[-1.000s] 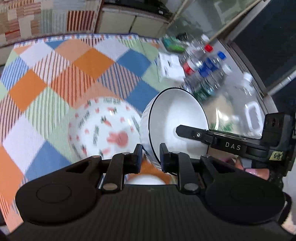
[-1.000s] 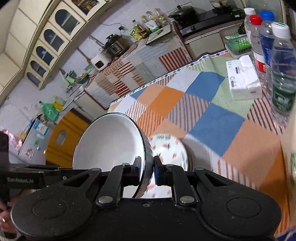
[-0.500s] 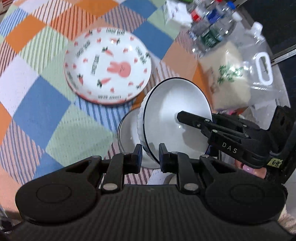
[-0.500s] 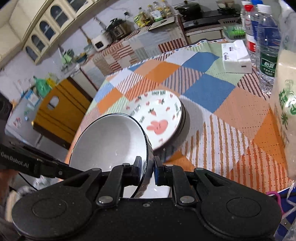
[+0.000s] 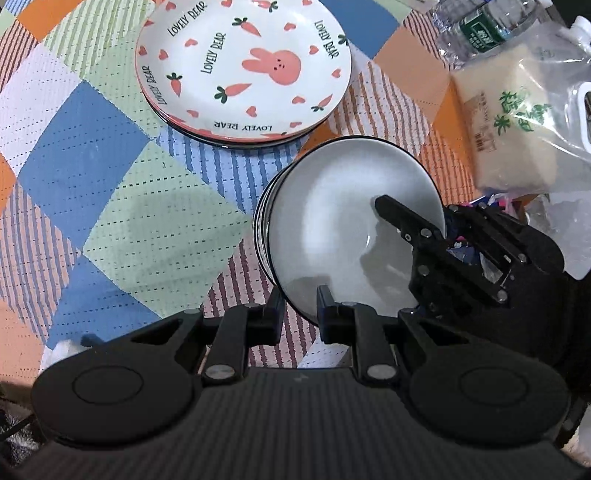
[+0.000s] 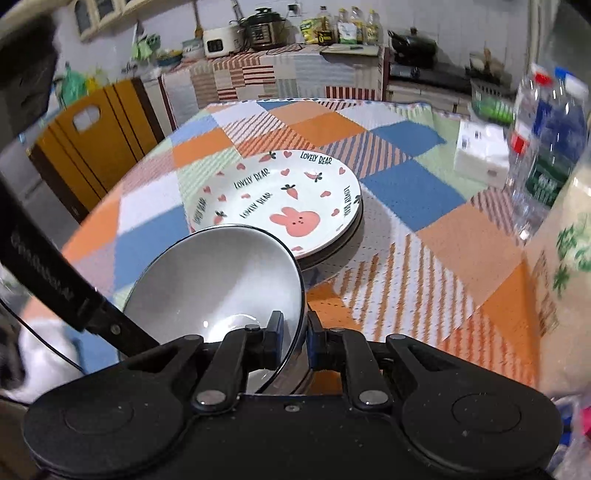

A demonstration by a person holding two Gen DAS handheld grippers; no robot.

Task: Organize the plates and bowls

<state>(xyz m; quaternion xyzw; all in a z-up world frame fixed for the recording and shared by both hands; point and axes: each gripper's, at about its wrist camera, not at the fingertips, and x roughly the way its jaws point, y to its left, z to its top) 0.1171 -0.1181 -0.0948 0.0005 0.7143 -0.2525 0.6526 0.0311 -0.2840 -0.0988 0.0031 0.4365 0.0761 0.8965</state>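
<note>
Left gripper (image 5: 299,301): jaws nearly closed, pinching the near rim of the white bowl (image 5: 354,229); seen from the right wrist it enters as a dark arm at the left edge, with faint lettering too blurred to read.
Right gripper (image 6: 291,328): jaws nearly closed on the opposite rim of the same bowl; one finger (image 5: 402,218) reaches inside the bowl in the left wrist view.
White bowl: black-edged, tilted, gripped on both sides; it sits nested over the ribbed rims of a stack of bowls (image 5: 263,229) near the counter's front edge, just in front of the plates.
Counter (image 5: 92,155): covered by a patchwork cloth of blue, orange, green and white squares, some striped.
Plates (image 5: 243,70): a short stack behind the bowls, close to them but whether touching cannot be told; the top plate is white with a pink rabbit, carrots and hearts.
Writing on plate: "LOVELY BEAR", repeated around the rim and across the middle.
Clear bag (image 5: 517,122): at the right of the bowl, with a pale block inside and green printing I cannot read.
Water bottles (image 6: 546,147): farther back on the right, red and blue caps, green label unreadable.
Tissue pack (image 6: 480,151): white, beside the bottles.
Orange chair (image 6: 88,144): off the counter's far left edge.
Back of room: a second counter (image 6: 273,74) under a similar cloth, carrying a pressure cooker (image 6: 264,26) and oil bottles (image 6: 343,29); a stove with a dark pan (image 6: 413,46) at the right.
</note>
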